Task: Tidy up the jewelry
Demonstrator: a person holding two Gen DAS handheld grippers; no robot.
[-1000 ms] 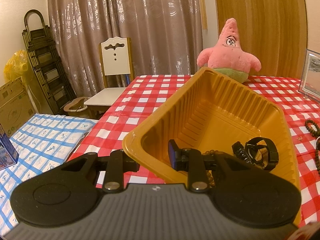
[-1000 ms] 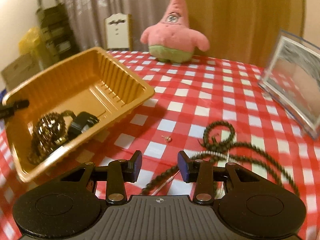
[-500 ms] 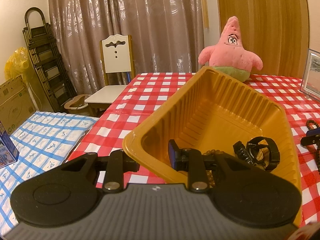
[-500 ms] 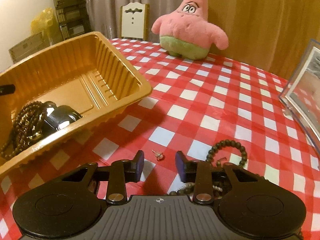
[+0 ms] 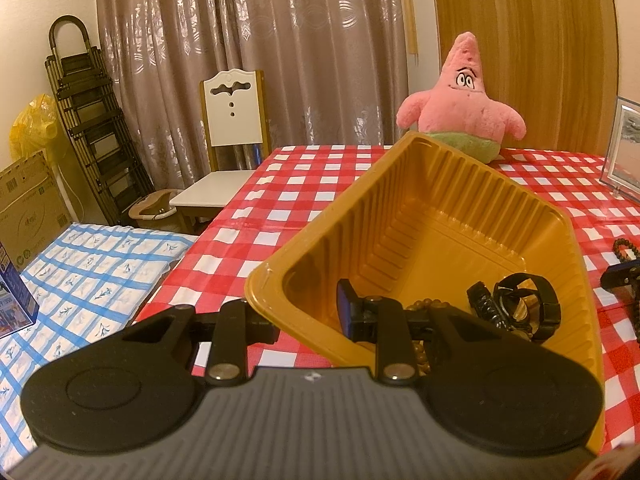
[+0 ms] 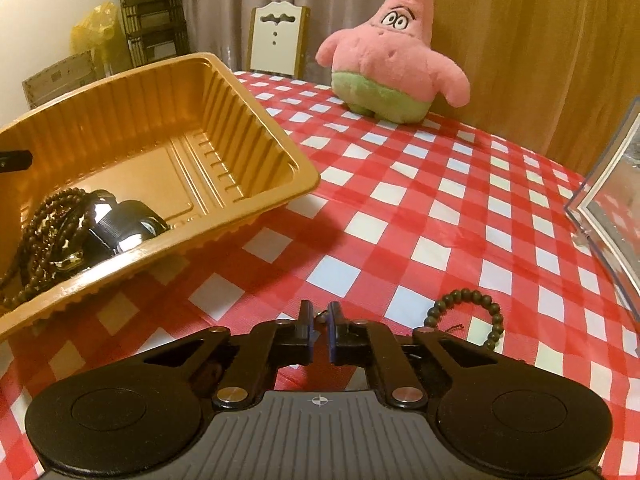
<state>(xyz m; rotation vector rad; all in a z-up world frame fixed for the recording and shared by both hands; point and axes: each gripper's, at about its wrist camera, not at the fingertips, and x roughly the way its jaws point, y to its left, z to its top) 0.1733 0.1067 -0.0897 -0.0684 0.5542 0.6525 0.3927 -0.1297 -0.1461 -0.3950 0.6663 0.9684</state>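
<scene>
A golden plastic tray (image 5: 448,216) (image 6: 256,140) stands on the red checked tablecloth. It holds a black watch (image 5: 524,304) (image 6: 120,228) and a brown bead string (image 6: 44,232). My left gripper (image 5: 306,312) straddles the tray's near wall, one finger inside, one outside, pinching the rim. My right gripper (image 6: 319,326) is low over the cloth, its jaws nearly closed around a small earring (image 6: 320,315). A dark bead bracelet (image 6: 472,312) lies just right of it.
A pink star plush (image 5: 460,104) (image 6: 392,52) sits at the table's far edge. A clear picture frame (image 6: 616,208) (image 5: 624,148) stands at the right. A white chair (image 5: 232,140), a folded ladder and boxes are off the table's left side.
My right gripper moved down and forward over the earring and its jaws closed from wide open to a narrow gap. The left gripper kept its hold on the tray.
</scene>
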